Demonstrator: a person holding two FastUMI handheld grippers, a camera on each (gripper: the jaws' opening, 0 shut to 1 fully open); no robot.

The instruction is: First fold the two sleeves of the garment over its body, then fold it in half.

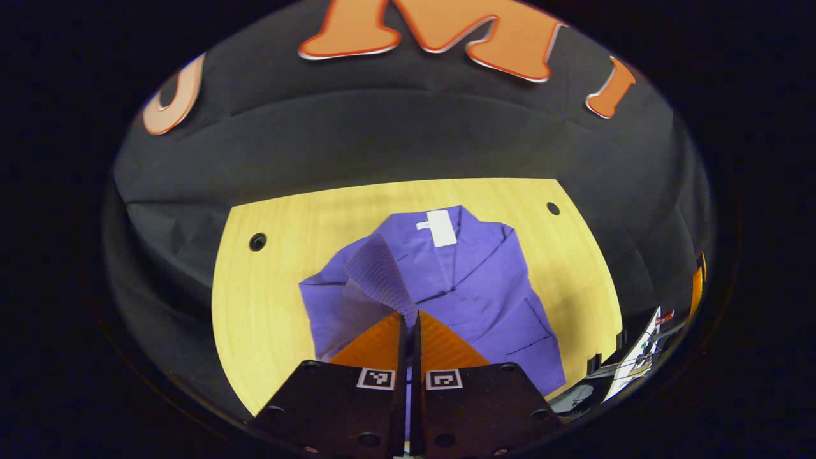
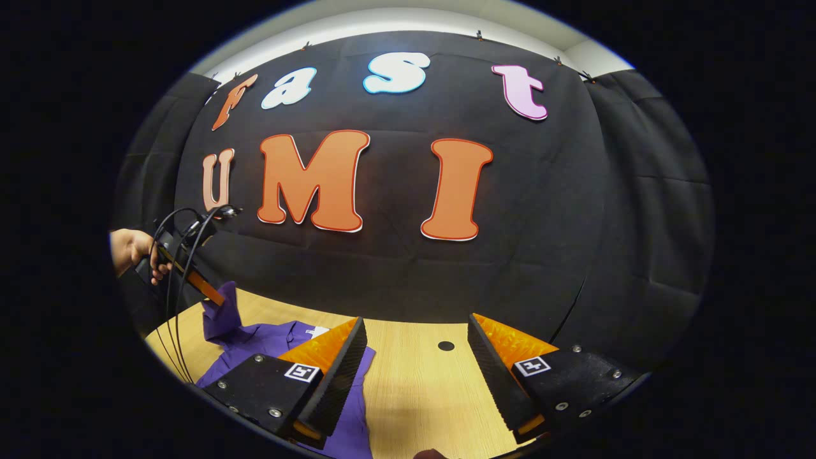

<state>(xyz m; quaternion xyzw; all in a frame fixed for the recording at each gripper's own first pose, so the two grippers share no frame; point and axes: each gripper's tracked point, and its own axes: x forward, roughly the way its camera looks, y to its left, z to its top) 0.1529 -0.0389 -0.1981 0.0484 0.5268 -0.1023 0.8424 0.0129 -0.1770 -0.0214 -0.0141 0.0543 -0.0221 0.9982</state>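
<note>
A purple garment (image 1: pixel 478 287) lies spread on the wooden table (image 1: pixel 268 299), its white neck label (image 1: pixel 440 227) at the far end. My left gripper (image 1: pixel 410 313) is shut on the ribbed cuff of one sleeve (image 1: pixel 379 274), which is lifted and draped over the garment's body. In the right gripper view, a hand (image 2: pixel 131 248) holds that left gripper (image 2: pixel 213 296) with the sleeve (image 2: pixel 220 319) hanging from it above the garment (image 2: pixel 268 341). My right gripper (image 2: pixel 415 325) stands open over bare table to the right of the garment, with nothing between its fingers.
The table has small round holes (image 1: pixel 257 241) (image 1: pixel 553 208) (image 2: pixel 446 345) near its far corners. Black cloth walls close in behind and beside the table. Cables (image 2: pixel 178 268) trail from the left gripper. Bare wood (image 2: pixel 421 389) lies beside the garment.
</note>
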